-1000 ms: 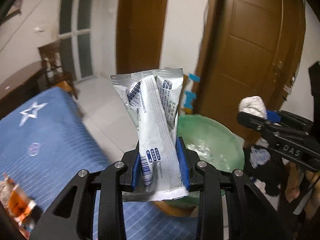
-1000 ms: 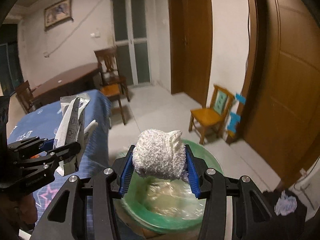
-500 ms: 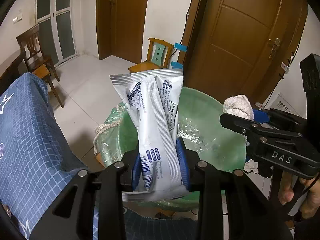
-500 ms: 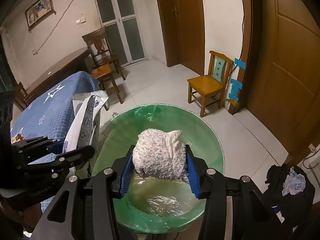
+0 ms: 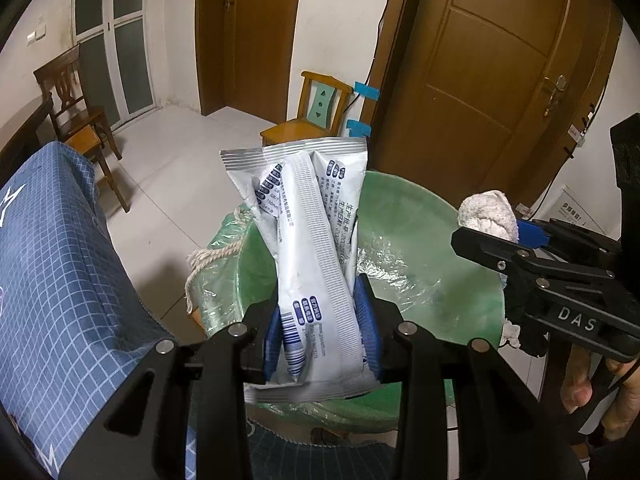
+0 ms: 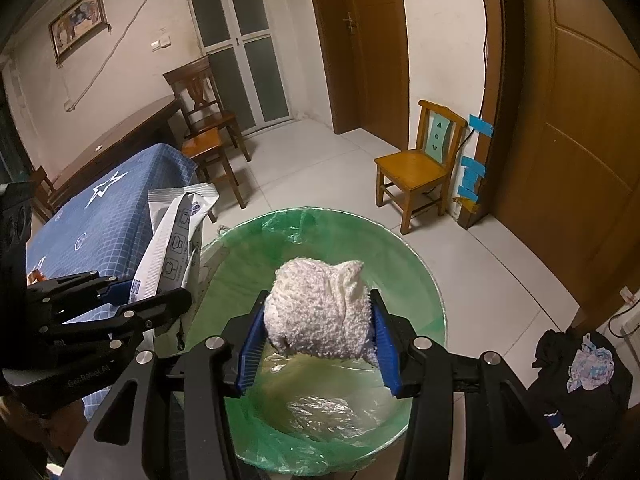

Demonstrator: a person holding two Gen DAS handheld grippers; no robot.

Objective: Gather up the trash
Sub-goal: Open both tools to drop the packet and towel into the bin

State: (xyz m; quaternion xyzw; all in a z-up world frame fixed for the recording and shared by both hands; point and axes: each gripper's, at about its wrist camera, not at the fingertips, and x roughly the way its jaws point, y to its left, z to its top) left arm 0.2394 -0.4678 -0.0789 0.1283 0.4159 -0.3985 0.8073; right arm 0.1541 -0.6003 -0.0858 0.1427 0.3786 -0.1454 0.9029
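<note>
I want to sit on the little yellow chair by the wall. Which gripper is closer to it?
Right, I think. The right gripper hangs over the green bin, on the little yellow chair's side; the left gripper sits by the blue table.

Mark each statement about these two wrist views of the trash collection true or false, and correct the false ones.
1. The left gripper is shut on a silver wrapper. True.
2. The right gripper is empty. False: it is shut on a white wad.
3. The bin has a green liner. True.
4. The wad already lies at the bottom of the bin. False: it is held above the opening.
</note>
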